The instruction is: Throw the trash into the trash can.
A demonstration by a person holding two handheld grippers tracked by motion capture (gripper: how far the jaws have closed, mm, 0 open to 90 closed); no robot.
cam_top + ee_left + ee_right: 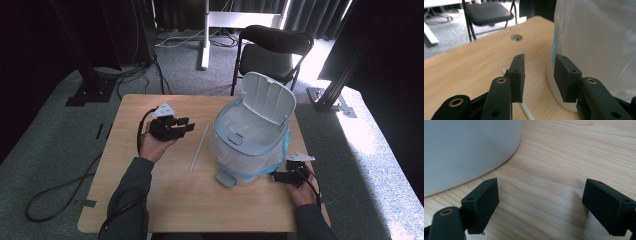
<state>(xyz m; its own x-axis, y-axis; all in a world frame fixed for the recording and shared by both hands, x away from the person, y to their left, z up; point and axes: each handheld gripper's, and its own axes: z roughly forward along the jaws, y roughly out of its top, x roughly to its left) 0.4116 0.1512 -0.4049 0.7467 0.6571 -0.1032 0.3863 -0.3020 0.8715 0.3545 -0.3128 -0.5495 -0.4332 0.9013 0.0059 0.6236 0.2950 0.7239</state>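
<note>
Item: pedal bin (252,142), lid up, white liner fitted, centre-right of frame on the table (150,200); white rod (199,147) just left of it; my left gripper (181,125) partly open, empty; my right gripper (281,176) wide, empty, beside the bin's base; risk, I judge: a jaw snagging the liner, tipping the bin.

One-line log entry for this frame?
left gripper: open, empty | right gripper: open, empty, beside bin | bin: lid up, bag-lined | straw: flat on table

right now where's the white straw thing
In the high view the white straw lies flat on the table, between the left gripper and the bin.
</note>
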